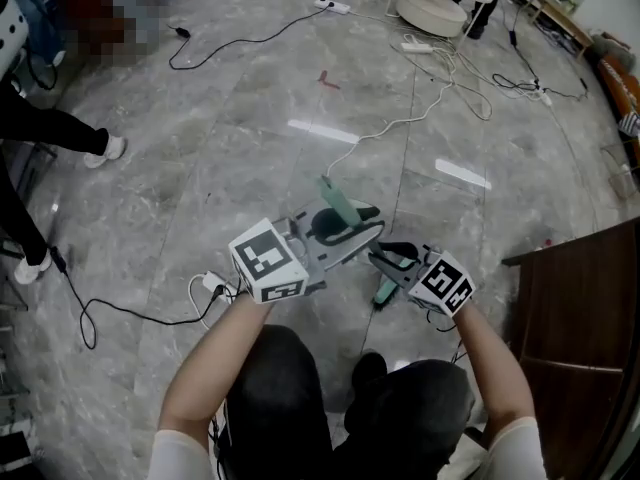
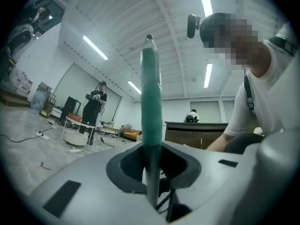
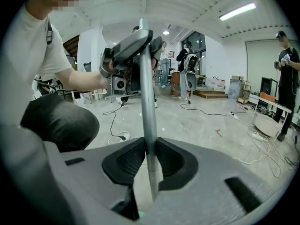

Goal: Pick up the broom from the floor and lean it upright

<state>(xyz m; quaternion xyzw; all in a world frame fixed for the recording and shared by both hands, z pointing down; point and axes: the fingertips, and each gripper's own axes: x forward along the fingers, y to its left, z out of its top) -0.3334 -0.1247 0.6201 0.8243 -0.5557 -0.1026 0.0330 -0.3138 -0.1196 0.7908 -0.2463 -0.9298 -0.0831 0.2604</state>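
Note:
The broom stands nearly upright in front of my knees. Its green-sleeved handle top [image 1: 337, 204] sticks up above my left gripper [image 1: 345, 230], which is shut on the pole just under the sleeve. In the left gripper view the green sleeve [image 2: 151, 97] rises straight out of the left gripper [image 2: 151, 148]. Lower down, my right gripper [image 1: 386, 257] is shut on the grey metal pole [image 3: 147, 93], pads pressed to both sides, as the right gripper [image 3: 149, 146] shows in its own view. A green piece of the broom [image 1: 383, 291] shows below it. The broom's foot is hidden.
Cables [image 1: 395, 123] and a power strip [image 1: 335, 7] trail over the grey marble floor. A dark wooden cabinet [image 1: 585, 308] stands close at the right. A bystander's legs [image 1: 60, 133] are at the left, a round white stand [image 1: 432, 10] at the back, and a black cord [image 1: 130, 313] near my knees.

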